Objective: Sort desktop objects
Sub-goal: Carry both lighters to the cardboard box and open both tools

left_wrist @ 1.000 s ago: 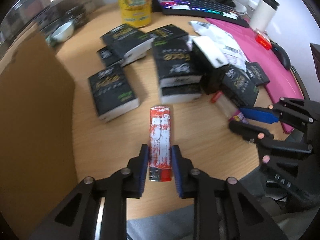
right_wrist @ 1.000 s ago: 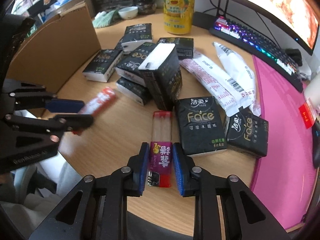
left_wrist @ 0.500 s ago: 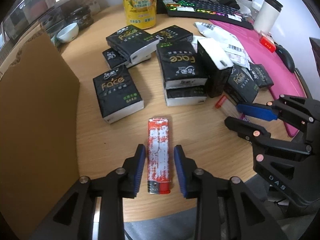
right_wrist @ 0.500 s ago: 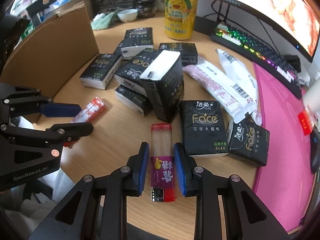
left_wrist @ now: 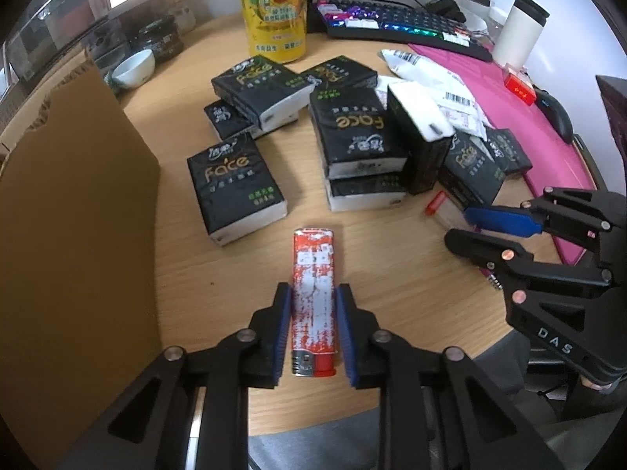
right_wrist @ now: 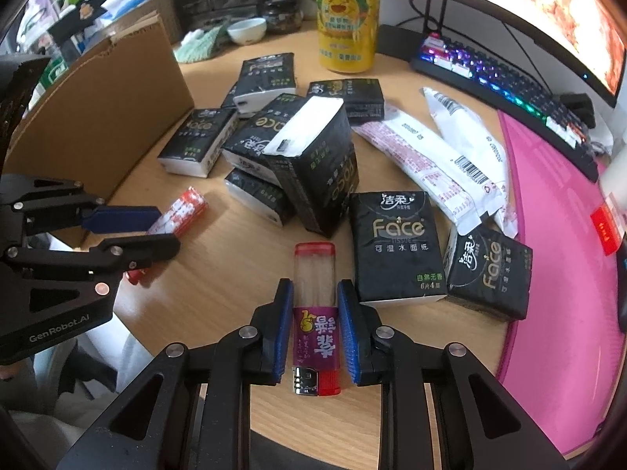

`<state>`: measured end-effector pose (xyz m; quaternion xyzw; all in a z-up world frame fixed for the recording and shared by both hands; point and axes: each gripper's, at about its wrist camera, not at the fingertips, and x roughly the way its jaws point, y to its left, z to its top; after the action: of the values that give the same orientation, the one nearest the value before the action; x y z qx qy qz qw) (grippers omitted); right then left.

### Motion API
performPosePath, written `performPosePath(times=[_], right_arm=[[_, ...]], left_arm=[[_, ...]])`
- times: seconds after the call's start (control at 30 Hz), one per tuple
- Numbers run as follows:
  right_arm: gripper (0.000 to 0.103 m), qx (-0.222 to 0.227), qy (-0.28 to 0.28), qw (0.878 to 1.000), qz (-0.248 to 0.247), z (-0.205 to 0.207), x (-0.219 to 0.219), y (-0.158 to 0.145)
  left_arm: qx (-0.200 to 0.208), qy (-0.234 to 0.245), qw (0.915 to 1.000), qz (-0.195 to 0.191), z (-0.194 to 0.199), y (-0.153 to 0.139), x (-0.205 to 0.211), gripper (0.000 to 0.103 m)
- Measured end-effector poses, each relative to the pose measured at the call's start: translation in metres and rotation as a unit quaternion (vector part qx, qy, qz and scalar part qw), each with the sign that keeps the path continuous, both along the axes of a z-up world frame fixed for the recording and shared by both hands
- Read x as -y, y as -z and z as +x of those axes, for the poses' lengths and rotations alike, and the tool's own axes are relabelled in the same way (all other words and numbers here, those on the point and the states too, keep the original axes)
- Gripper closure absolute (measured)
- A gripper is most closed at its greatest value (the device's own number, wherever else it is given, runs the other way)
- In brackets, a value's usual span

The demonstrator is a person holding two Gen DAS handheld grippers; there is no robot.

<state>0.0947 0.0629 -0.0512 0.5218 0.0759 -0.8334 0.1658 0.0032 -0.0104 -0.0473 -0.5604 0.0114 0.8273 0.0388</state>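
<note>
Closing left gripper [left_wrist: 312, 305] jaws pinch red-and-white lighter [left_wrist: 313, 293] lying flat on wooden desk [left_wrist: 392, 274], blue pads touching both sides. Right gripper [right_wrist: 313, 313] clamped on purple-labelled clear lighter [right_wrist: 315, 313], also flat on desk. Black tissue packs [right_wrist: 395, 250] heaped just beyond; cardboard box [left_wrist: 70, 235] at left, pink mat [right_wrist: 556, 243] at right.

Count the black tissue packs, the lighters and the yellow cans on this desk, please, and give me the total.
Black tissue packs: 9
Lighters: 2, the red lighter and the purple lighter
Yellow cans: 1
Total: 12
</note>
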Motion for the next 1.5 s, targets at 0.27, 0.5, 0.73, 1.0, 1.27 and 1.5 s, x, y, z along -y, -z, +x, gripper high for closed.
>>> performPosePath(times=[0.27, 0.5, 0.73, 1.0, 1.27, 1.5], right_arm=[[0.08, -0.001, -0.013, 1.0, -0.023, 0.004, -0.001, -0.015], [0.08, 0.0, -0.061, 0.997, -0.052, 0.003, 0.007, -0.041], [0.08, -0.03, -0.146, 0.987, -0.068, -0.003, 0.051, -0.093], [0.08, -0.05, -0.237, 0.966, -0.087, -0.015, 0.146, -0.135], [0.08, -0.037, -0.275, 0.957, -0.083, -0.018, 0.21, -0.132], [0.077, -0.037, -0.27, 0.959, -0.08, -0.02, 0.216, -0.129]], left_arm=[[-0.012, 0.007, 0.9995, 0.03, 0.003, -0.02, 0.006, 0.078], [-0.055, 0.021, 0.9969, 0.051, 0.024, -0.08, 0.03, 0.078], [-0.101, -0.023, 0.9933, 0.051, 0.051, -0.135, 0.089, 0.078], [-0.103, -0.099, 0.9889, 0.038, 0.066, -0.13, 0.148, 0.078], [-0.097, -0.127, 0.9862, 0.041, 0.079, -0.116, 0.176, 0.078], [-0.098, -0.138, 0.9844, 0.048, 0.086, -0.111, 0.186, 0.064]])
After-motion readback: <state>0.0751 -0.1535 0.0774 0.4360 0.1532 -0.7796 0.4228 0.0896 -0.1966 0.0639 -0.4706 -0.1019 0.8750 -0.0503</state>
